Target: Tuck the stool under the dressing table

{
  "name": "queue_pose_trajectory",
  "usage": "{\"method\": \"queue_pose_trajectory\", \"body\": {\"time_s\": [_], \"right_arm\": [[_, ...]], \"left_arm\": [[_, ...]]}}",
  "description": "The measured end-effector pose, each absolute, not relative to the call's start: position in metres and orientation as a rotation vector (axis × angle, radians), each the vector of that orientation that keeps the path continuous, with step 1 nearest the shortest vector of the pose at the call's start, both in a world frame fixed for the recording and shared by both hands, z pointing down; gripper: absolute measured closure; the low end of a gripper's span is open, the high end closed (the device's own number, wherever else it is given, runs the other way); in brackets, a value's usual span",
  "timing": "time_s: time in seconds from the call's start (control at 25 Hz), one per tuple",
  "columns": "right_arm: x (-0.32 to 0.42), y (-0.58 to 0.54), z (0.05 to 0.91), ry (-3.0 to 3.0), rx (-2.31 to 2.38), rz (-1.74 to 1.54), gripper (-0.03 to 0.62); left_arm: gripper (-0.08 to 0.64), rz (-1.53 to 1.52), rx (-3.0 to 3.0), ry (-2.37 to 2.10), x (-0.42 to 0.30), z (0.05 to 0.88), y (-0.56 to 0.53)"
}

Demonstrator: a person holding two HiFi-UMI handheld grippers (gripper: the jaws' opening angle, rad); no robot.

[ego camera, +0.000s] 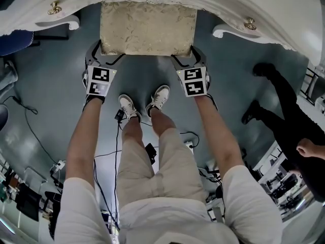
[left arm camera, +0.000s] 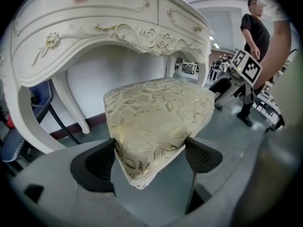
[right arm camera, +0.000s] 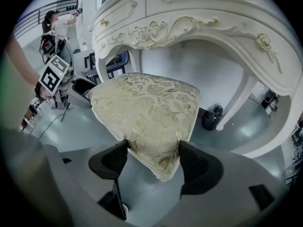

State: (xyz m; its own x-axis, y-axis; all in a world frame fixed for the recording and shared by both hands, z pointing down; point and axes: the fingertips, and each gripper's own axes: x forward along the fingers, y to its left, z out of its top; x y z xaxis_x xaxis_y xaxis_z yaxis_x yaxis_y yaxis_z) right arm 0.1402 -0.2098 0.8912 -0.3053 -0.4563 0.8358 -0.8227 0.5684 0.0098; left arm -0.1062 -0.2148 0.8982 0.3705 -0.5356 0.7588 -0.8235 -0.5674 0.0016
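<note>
Dressing table [ego camera: 284,9]: white and carved, it fills the top of the head view. Its two front legs flank an arched gap.

Stool [ego camera: 147,28]: it sits square in that gap. The far edge of its gold-patterned cushion is already beneath the tabletop's rim; most of the seat sticks out toward me. I judge the tuck partly done.

My left gripper [left arm camera: 150,157]: jaws spread wide and clamped across the near left corner of the cushion, pads pressing its two sides.

My right gripper [right arm camera: 151,157]: same hold on the near right corner.

Why this way: one claw per corner lets me keep the seat straight between the legs. A corner is also the only part narrow enough to fit in the jaws.

What each view shows:
- The head view alone shows both claws level with each other, my shoes [ego camera: 144,104] close behind the stool, and cables [ego camera: 109,156] on the floor by my feet.
- Only the gripper views look under the arch, to open space back to the wall.
- The left gripper view adds a blue chair [left arm camera: 28,108] beside the table.
- The right gripper view adds a small dark object [right arm camera: 211,117] by a table leg.
- No view shows the stool's own legs.
</note>
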Motion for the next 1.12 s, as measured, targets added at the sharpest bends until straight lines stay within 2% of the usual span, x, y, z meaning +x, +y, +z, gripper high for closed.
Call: {"method": "queue_pose_trajectory", "body": {"time_s": [1.12], "right_arm": [[0.143, -0.304, 0.89, -1.965, 1.098, 0.497, 0.247]], "left_arm": [[0.095, 1.01, 2.255, -1.184, -0.104, 0.899, -0.312]]}}
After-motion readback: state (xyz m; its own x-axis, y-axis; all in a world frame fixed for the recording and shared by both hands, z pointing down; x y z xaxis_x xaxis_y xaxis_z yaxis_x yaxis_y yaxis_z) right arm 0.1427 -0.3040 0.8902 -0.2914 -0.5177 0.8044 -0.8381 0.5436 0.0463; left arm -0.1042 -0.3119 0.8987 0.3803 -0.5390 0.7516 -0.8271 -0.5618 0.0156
